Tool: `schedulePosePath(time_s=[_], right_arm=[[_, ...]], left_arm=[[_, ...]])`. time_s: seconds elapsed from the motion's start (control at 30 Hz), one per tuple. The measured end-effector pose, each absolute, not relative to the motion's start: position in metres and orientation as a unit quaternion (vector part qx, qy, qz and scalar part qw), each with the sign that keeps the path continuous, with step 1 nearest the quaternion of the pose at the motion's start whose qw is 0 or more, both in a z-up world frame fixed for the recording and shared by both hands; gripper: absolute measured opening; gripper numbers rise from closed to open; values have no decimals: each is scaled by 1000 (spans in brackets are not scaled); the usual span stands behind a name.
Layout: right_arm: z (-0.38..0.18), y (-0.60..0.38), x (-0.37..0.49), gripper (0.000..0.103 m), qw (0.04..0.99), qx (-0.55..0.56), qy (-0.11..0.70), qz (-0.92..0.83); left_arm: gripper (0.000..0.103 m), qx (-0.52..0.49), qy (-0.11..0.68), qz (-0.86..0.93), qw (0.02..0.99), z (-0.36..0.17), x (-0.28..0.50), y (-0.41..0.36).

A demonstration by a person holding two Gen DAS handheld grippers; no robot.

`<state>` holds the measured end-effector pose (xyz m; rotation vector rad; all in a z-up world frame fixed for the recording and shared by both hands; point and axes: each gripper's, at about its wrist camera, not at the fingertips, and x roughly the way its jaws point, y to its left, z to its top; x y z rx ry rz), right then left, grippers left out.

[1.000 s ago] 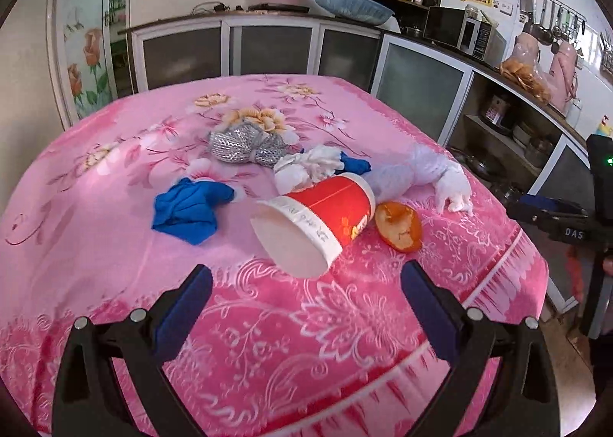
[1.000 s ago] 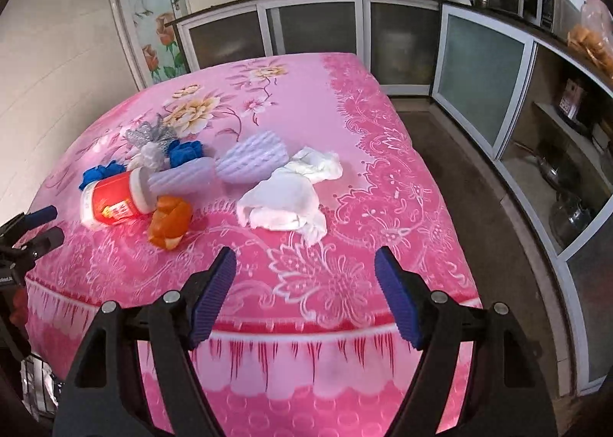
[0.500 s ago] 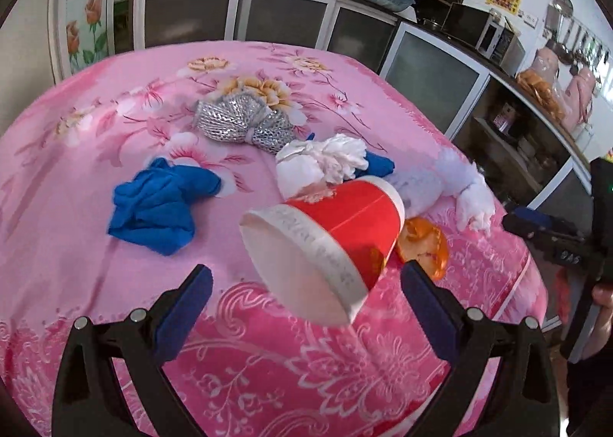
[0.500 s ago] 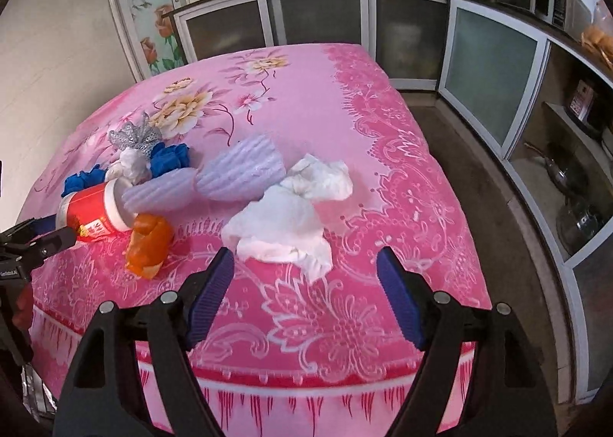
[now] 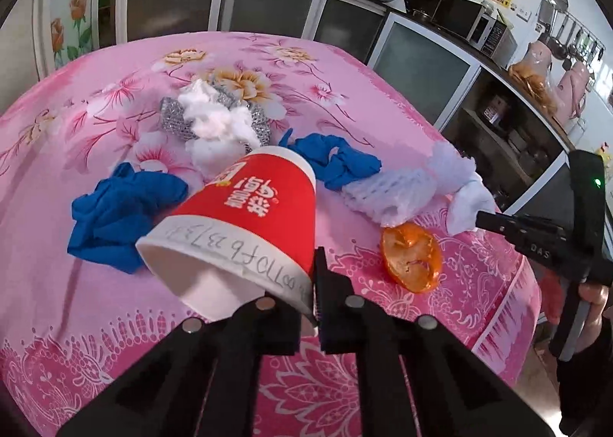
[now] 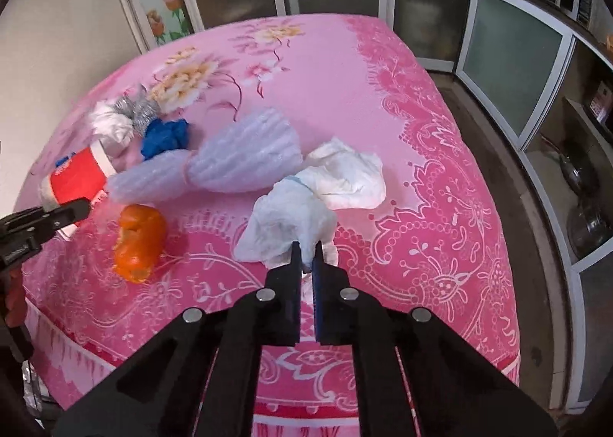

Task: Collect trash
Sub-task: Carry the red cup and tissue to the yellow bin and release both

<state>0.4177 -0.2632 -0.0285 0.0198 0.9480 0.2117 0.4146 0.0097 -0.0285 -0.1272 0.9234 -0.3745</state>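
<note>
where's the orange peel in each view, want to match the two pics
Left wrist view: orange peel lies right of centre, beside the red paper cup, below the white foam net.
Right wrist view: orange peel lies at lower left, under the foam net.
Shared landmark: the foam net, just behind the peel in both.

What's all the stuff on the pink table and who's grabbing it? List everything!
paper cup: one, red and white, tipped on its side at the near edge
gloves: two, blue, crumpled either side of the cup
foam netting: one, pale lilac, mid-table
tissue: one wad, white, right of the netting
orange peel: one piece, orange, near the front edge
silver wrapper: one, shiny, farther back
white wad: one, white, against the wrapper
tablecloth: one, pink with flowers, covering the table
left claw: black, pinching the cup's rim
right claw: black, pinching the tissue's edge
</note>
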Motion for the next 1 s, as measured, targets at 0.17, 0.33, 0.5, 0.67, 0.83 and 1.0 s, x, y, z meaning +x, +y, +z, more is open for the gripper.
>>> schedulePosePath(time_s=[0.17,0.33,0.5,0.67,0.83,1.0], right_arm=[[-11,-266,401,3,893,19,433,117],[6,-270,378,3,900,23,417,122],[18,-276,351,3,905,25,408,121],[31,-285,319,3,910,33,397,115],[43,-307,278,3,918,50,382,97],[45,-339,232,3,923,61,375,56]], left_arm=[[5,-75,438,-186,876,-22,404,19],[5,-69,426,-188,882,-8,382,25],[5,-69,414,-197,886,9,357,27],[5,-64,400,-209,890,21,330,26],[5,-56,393,-229,889,28,301,15],[5,-40,382,-266,884,35,277,-11]])
